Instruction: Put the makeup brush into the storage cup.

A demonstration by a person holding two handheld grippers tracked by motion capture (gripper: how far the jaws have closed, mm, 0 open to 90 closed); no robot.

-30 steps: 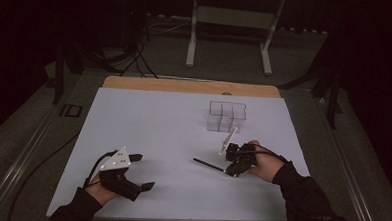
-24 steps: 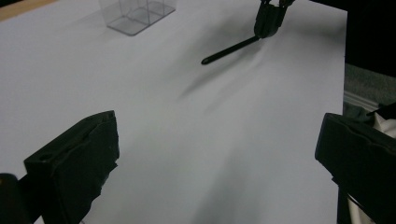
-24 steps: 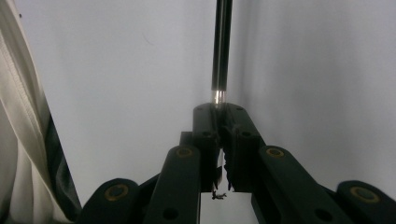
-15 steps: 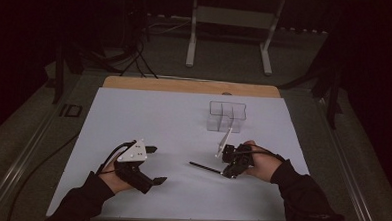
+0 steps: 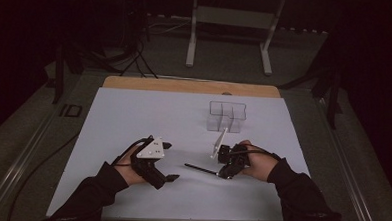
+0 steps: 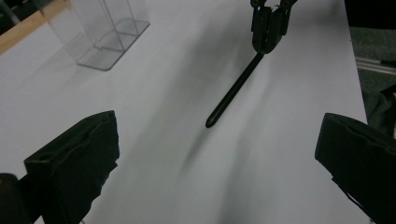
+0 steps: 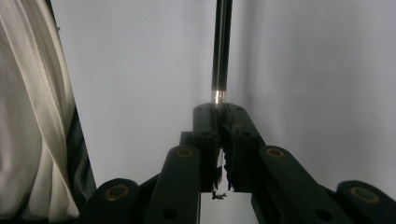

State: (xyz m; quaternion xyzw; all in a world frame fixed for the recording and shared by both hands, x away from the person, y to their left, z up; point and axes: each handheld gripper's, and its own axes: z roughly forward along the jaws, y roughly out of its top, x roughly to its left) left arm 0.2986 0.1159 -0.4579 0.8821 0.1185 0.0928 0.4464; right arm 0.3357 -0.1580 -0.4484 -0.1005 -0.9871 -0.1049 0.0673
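A thin black pen (image 5: 200, 169) lies level just above the white table sheet (image 5: 134, 113), pointing left. My right gripper (image 5: 221, 172) is shut on its right end; in the right gripper view the jaws pinch the pen (image 7: 221, 51) at the silver band, at my right gripper (image 7: 219, 112). My left gripper (image 5: 169, 162) stands wide open a short way left of the pen's tip, with nothing between its jaws. In the left gripper view the pen (image 6: 233, 91) lies ahead between the spread jaws, with the right gripper (image 6: 267, 32) beyond.
A clear plastic compartment holder (image 5: 226, 116) stands on the sheet behind the right hand, also the clear holder (image 6: 107, 32) at top left. A bare wooden strip (image 5: 185, 86) edges the table's far side. White fabric (image 7: 28, 116) fills the left side.
My left hand has moved right and slightly away from the person, closer to the pen's tip, jaws still open. The right hand and pen have stayed put.
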